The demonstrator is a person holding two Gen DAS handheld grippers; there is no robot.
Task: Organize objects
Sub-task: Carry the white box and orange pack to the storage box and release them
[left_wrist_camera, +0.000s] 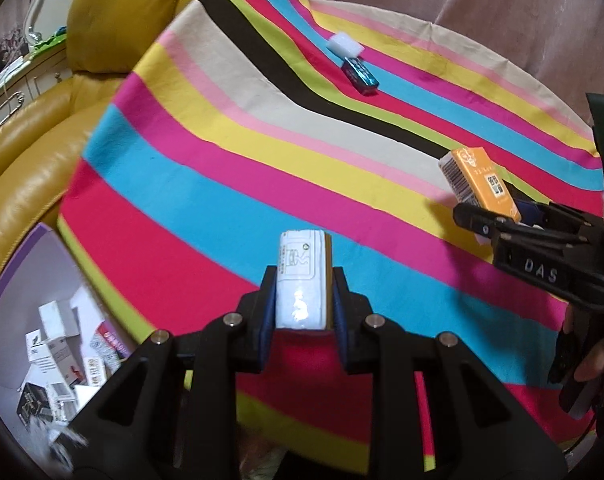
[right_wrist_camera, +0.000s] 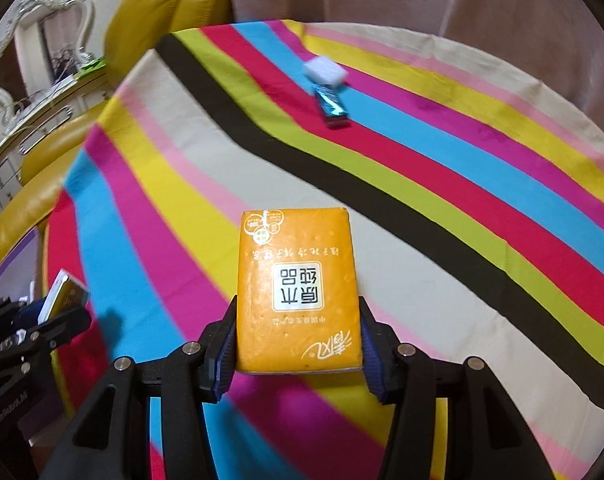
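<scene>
1. Orange tissue pack (right_wrist_camera: pixel 298 292) clamped edgewise in the right hand-held gripper (right_wrist_camera: pixel 298 344), held above the striped desk (right_wrist_camera: pixel 441 208).
2. Left hand-held gripper (left_wrist_camera: pixel 303 304) pinches a slim white-faced pack (left_wrist_camera: pixel 302 280) on its narrow sides.
3. Risk: either glossy, soft pack could slide out during transport; the two grippers, near each other, could collide.

Two close wrist views angled down over the striped tablecloth (left_wrist_camera: pixel 262 152), both sharing its far teal box (right_wrist_camera: pixel 331 106)

Boxes (left_wrist_camera: pixel 62 364) at bottom-left, partly cropped.
</scene>
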